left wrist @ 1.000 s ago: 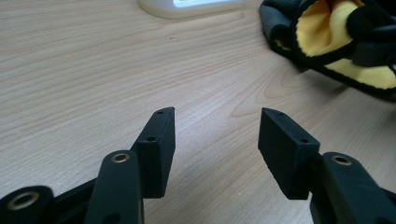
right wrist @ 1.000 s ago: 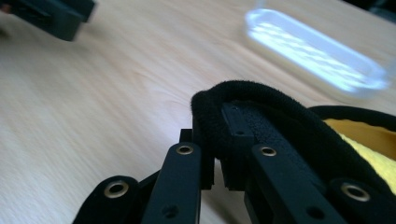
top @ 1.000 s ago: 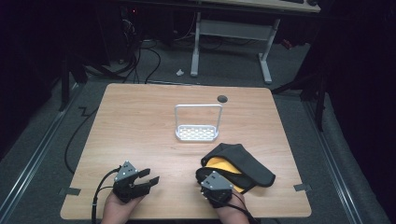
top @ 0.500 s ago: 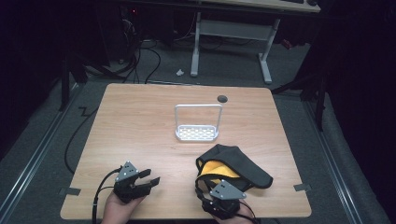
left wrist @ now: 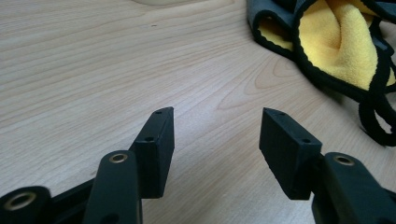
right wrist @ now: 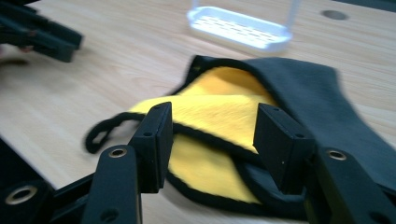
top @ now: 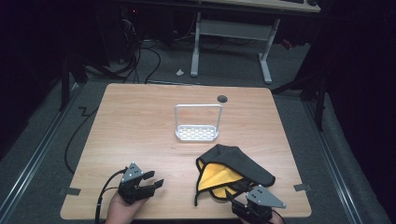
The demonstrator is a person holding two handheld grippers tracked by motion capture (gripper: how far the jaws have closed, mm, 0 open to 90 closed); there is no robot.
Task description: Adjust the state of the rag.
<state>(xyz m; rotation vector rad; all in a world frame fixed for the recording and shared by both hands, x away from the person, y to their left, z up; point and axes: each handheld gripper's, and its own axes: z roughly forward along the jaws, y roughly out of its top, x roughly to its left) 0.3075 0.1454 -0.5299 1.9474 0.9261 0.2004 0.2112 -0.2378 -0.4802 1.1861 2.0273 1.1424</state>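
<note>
Just past the tips of the right claw (right wrist: 212, 140), a black cloth with a yellow inside (right wrist: 243, 116) is seen lying bunched on the wooden table (top: 140, 121). The jaws of this claw are held wide apart, and nothing is gripped between them; they have just been opening. The cloth lies low in front of them and is not pinched. Farther ahead of the right claw, beyond the cloth, a small white rack (top: 197, 133) with a tall wire handle is stood on the table. Nothing is held in the rack.

The left claw (top: 152, 181) is kept low over the bare wood, with its jaws apart and nothing between them. The cloth is seen off to its right side, well apart from it.

Compared with a second ago, the right claw has been pulled back toward the near edge of the table, the cloth has been let go, and its folds now lie a little differently
</note>
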